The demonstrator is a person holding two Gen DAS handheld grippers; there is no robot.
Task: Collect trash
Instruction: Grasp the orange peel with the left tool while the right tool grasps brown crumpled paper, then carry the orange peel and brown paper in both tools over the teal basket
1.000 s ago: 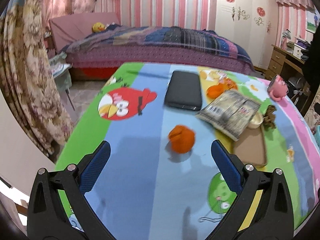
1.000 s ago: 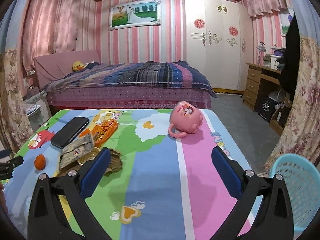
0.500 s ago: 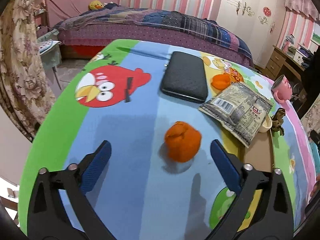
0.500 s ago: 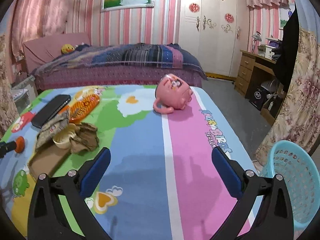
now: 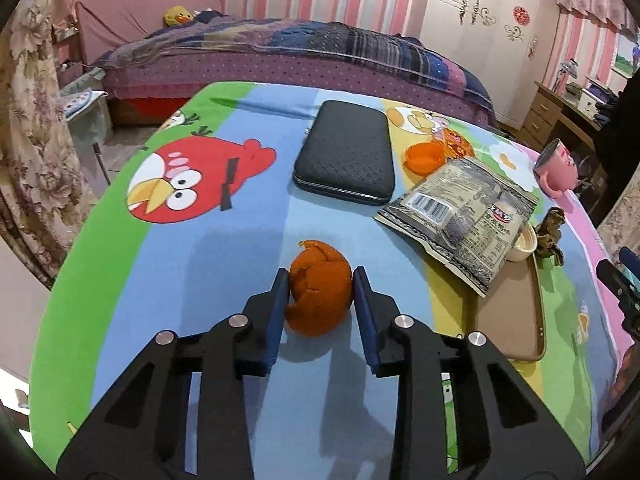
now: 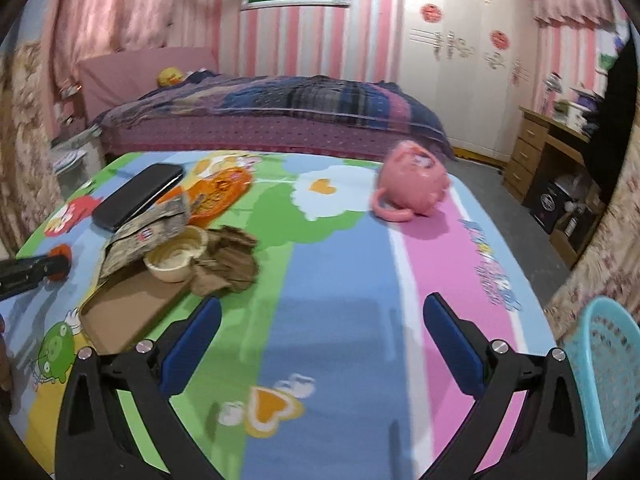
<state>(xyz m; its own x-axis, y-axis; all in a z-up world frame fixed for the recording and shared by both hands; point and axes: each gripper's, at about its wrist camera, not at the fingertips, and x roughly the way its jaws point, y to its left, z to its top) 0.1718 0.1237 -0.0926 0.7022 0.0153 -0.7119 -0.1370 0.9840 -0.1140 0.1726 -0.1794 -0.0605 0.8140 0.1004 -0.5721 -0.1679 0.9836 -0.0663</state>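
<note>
Left hand-held gripper (image 5: 320, 292): closing around orange peel (image 5: 319, 294), pads touching, for binning | right hand-held gripper (image 6: 320, 344): apart, empty, free near basket (image 6: 604, 376)

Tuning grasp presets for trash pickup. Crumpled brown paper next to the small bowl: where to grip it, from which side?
Judging by its pose, take the brown paper at its raised crumpled ridge on the side away from the bowl, coming down from above. The bowl touches its other side and the tray edge lies in front, so a side approach looks crowded. The right gripper is open and nearest.

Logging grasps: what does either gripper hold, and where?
Left gripper is closing on the orange peel, pads at its two sides. Right gripper holds nothing.
</note>
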